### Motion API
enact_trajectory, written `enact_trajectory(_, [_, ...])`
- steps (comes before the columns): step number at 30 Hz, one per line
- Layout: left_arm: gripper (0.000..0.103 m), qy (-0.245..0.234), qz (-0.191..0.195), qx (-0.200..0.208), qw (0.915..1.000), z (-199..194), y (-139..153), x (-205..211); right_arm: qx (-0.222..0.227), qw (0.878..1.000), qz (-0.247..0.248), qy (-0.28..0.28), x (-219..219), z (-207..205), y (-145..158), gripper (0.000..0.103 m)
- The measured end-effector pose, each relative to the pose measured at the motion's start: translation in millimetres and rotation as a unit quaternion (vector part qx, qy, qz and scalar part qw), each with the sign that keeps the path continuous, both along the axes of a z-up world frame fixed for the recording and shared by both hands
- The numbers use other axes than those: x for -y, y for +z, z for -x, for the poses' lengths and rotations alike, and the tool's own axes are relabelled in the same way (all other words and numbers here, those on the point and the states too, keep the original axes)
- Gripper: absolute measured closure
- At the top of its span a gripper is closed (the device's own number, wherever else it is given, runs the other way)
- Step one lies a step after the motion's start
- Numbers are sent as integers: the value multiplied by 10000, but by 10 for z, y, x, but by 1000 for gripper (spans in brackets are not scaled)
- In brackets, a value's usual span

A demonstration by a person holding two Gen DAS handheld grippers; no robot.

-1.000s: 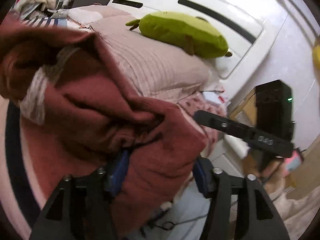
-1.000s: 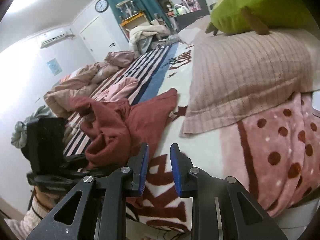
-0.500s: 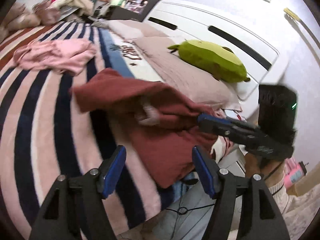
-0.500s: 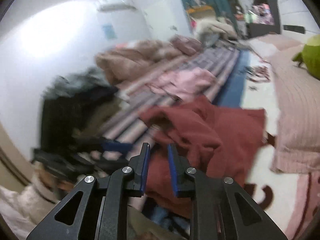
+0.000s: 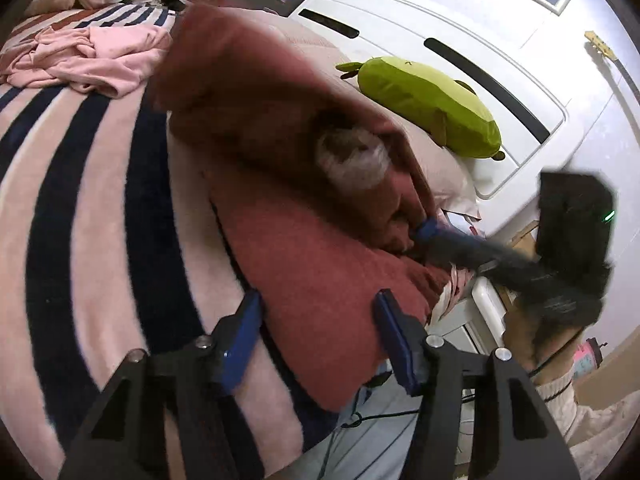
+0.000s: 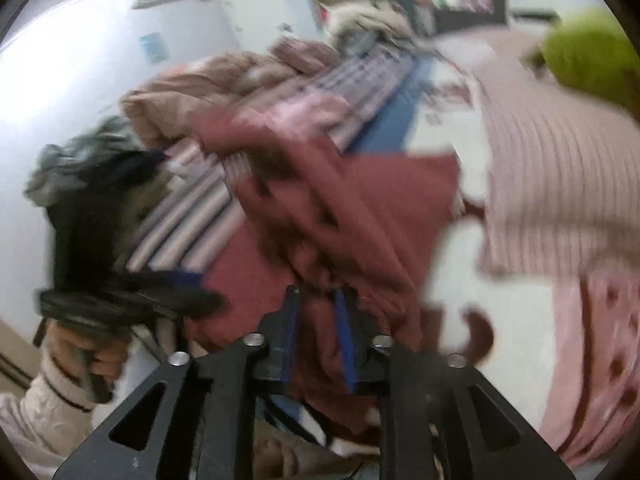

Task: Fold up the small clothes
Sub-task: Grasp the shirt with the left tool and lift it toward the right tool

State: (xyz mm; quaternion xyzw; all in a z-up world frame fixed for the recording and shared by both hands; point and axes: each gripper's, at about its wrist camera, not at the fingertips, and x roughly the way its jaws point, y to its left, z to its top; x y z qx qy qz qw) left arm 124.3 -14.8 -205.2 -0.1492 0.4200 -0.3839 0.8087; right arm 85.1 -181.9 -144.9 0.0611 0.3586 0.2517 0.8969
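A dark red garment [image 5: 320,272] lies crumpled on the striped blanket [image 5: 80,200], a pale label showing in its folds. My left gripper [image 5: 318,338] straddles the garment's near edge. Its jaws are closing, the cloth lies between the pads, and I see no firm pinch. In the blurred right wrist view the red garment [image 6: 360,200] bunches between the pads of my right gripper [image 6: 318,334], whose jaws are opening. Seen from the left wrist, the right gripper [image 5: 424,236] has its tip pushed into a fold. The left gripper [image 6: 200,292] shows dark and blurred at the left.
A pink garment [image 5: 88,56] lies farther up the blanket. A green plush toy [image 5: 428,104] rests on a ribbed pillow [image 6: 560,184] by the white headboard [image 5: 440,28]. More clothes are piled at the far end. The bed's edge and cables run just below my grippers.
The left gripper let go of the lifted red garment, which dropped onto the bed, then moved in over its near edge. The right gripper swung in; its narrow empty jaws widened around red cloth.
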Motion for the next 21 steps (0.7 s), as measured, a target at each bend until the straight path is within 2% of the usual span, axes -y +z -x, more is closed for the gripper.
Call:
enact_trajectory(1, [50, -4, -2, 1, 10000, -3, 1, -1, 90, 9999, 25, 140, -38, -30, 87, 62])
enact_trajectory(2, [50, 7, -1, -21, 10000, -8, 1, -9, 171, 9992, 189, 294, -121, -84, 158, 59])
enact_trajectory(4, [50, 37, 22, -60, 10000, -7, -5, -31, 332, 9951, 851, 389, -317, -208, 214, 49])
enact_trajectory(6, [50, 57, 27, -70, 10000, -3, -13, -51, 384, 9872, 1455, 537, -543, -392, 172, 35])
enact_trajectory(7, [50, 67, 25, -82, 9999, 1, -20, -56, 308, 9852, 1545, 673, -621, -478, 125, 29])
enact_trajectory(9, [50, 89, 18, -96, 9999, 0, -33, -89, 188, 9811, 1684, 939, -747, -594, 21, 24])
enact_trajectory(10, [50, 106, 21, -102, 9999, -1, -38, -97, 226, 9764, 1925, 954, -818, -653, -36, 25])
enact_trajectory(12, [50, 110, 23, -109, 9999, -4, -43, -117, 296, 9707, 2319, 563, -871, -804, -122, 26])
enact_trajectory(13, [50, 110, 0, -97, 9999, -1, -44, -112, 261, 9726, 2290, 300, -828, -892, -128, 36])
enact_trajectory(15, [50, 103, -55, -75, 9999, 9, -48, -92, 36, 9836, 1801, -129, -608, -1034, -109, 46])
enact_trajectory(16, [50, 94, -71, -74, 9999, 15, -52, -88, -100, 9881, 1451, -494, -409, -1100, -104, 48])
enact_trajectory(19, [50, 32, -90, -93, 9999, 3, -59, -52, -301, 9861, 1117, -1189, -17, -1160, -136, 50])
enact_trajectory(21, [49, 10, -131, -78, 9999, -8, -51, -14, -494, 9783, 1195, -1621, 249, -1148, -217, 50])
